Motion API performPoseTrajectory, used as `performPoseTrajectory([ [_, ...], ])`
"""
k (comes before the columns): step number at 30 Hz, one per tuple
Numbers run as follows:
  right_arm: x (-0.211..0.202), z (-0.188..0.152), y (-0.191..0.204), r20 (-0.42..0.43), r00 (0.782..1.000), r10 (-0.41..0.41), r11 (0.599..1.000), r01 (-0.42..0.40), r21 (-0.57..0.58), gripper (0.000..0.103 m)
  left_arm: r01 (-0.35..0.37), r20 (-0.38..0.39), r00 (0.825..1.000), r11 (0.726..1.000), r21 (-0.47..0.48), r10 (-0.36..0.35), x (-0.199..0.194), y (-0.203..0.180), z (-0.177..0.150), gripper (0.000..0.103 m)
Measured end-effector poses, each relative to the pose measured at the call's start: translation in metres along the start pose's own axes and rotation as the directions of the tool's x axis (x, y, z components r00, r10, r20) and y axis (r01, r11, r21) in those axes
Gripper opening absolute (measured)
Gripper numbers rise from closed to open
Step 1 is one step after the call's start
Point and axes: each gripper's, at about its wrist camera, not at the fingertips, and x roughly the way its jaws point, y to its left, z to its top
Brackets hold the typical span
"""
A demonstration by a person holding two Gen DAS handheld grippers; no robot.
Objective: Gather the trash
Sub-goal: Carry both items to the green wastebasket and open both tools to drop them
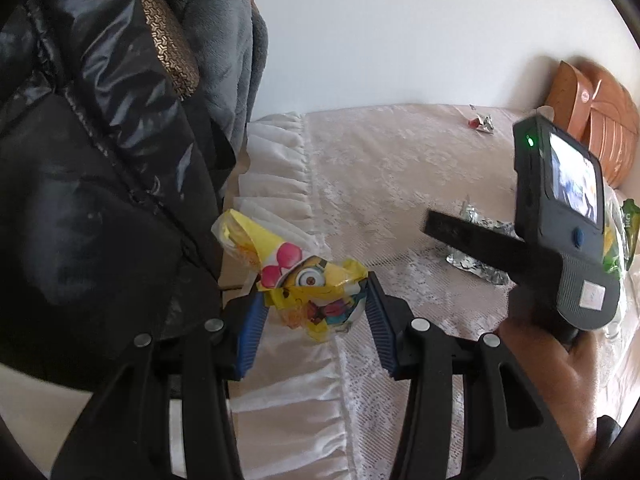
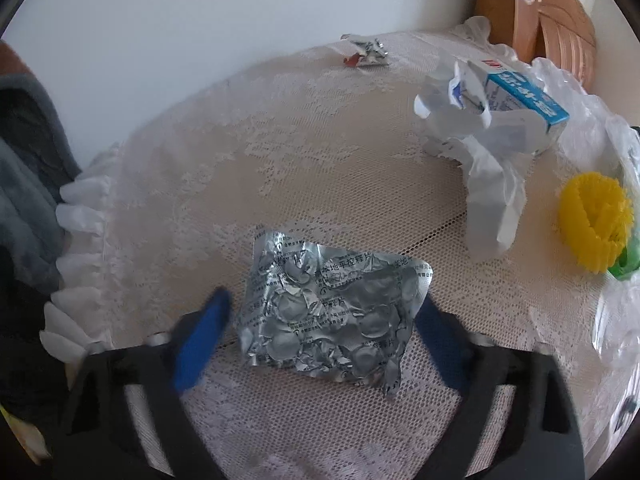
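Observation:
My left gripper (image 1: 314, 300) is shut on a crumpled yellow cartoon wrapper (image 1: 308, 284) and holds it over the table's frilled left edge. My right gripper (image 2: 320, 316) is open, its blue pads on either side of a crumpled silver pill blister sheet (image 2: 328, 312) lying on the lace tablecloth (image 2: 280, 152). The blister sheet also shows in the left wrist view (image 1: 476, 264), partly behind the right gripper's body (image 1: 560, 220). A small red and silver wrapper (image 2: 366, 54) lies at the table's far edge; it also shows in the left wrist view (image 1: 482, 123).
A black jacket (image 1: 100, 160) and grey fleece (image 1: 228, 40) hang left of the table. A torn white paper with a blue-white box (image 2: 492, 112), a clear plastic bag (image 2: 588, 120) and a yellow-green object (image 2: 596, 228) lie at right. An orange plastic chair (image 2: 536, 8) stands behind.

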Motion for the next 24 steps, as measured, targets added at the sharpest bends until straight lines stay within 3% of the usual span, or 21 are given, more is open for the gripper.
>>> performPoseTrajectory([
  [8,-0.024,-0.005,-0.03,0.045,0.994,0.103,0.995,-0.102,-0.012,0.07,0.018,0.012,1.0,0.999,0.028,-0.019,0.001,-0.008,0.003,0.046],
  [9,-0.045,-0.009,-0.043,0.072,0.984,0.16,0.987,-0.159,-0.02,0.07,0.029,0.017,0.999,0.999,0.042,-0.029,-0.001,-0.012,0.004,0.046],
  [12,-0.081,-0.017,-0.07,0.12,0.971,0.205,0.979,-0.201,-0.045,0.07,0.076,0.026,0.997,0.992,0.096,-0.078,-0.009,-0.029,0.004,0.046],
  [16,-0.144,-0.051,-0.14,0.198,0.965,0.172,0.985,-0.167,-0.046,0.071,0.157,0.036,0.985,0.964,0.217,-0.169,-0.028,-0.07,-0.001,0.046],
  [20,-0.186,-0.103,-0.23,0.236,0.972,0.005,0.998,-0.02,0.062,0.072,0.277,0.016,0.952,0.879,0.388,-0.307,-0.052,-0.139,-0.022,0.046],
  [23,-0.206,-0.152,-0.308,0.208,0.966,-0.15,0.976,0.112,0.184,0.072,0.377,-0.033,0.907,0.774,0.509,-0.42,-0.07,-0.206,-0.051,0.046],
  [24,-0.209,-0.163,-0.324,0.197,0.963,-0.185,0.968,0.143,0.207,0.072,0.425,-0.076,0.884,0.725,0.542,-0.461,-0.078,-0.236,-0.067,0.046],
])
